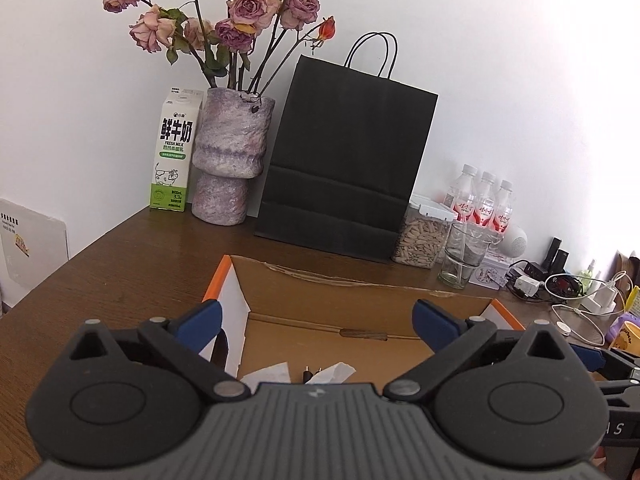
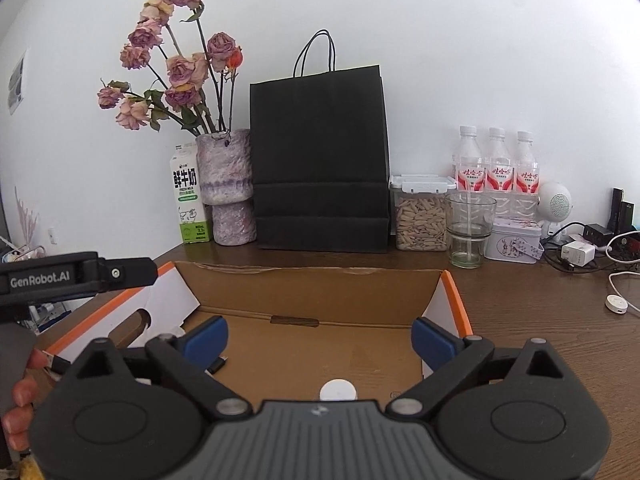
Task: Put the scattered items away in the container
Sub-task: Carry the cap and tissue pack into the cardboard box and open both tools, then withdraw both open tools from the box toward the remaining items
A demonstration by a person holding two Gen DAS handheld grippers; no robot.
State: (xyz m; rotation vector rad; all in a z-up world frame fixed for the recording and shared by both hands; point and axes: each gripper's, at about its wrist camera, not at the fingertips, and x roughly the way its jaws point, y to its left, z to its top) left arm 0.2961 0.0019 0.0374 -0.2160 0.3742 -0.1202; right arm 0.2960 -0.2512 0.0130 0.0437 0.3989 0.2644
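— Where do our tongs stand?

— We hold both over the cardboard box. Our left gripper and right gripper are spread wide, nothing between the blue pads.

— And the things?

— In the box we see a white round disc, a small black plug and white paper scraps on its floor.

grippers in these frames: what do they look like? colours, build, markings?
Both match: the left gripper and right gripper have black linkage arms with silver pivot pins, round black hubs, a ribbed grey body and blue finger pads. The right view shows the left unit's black bar printed "GenRobot.AI". No sleeves visible.
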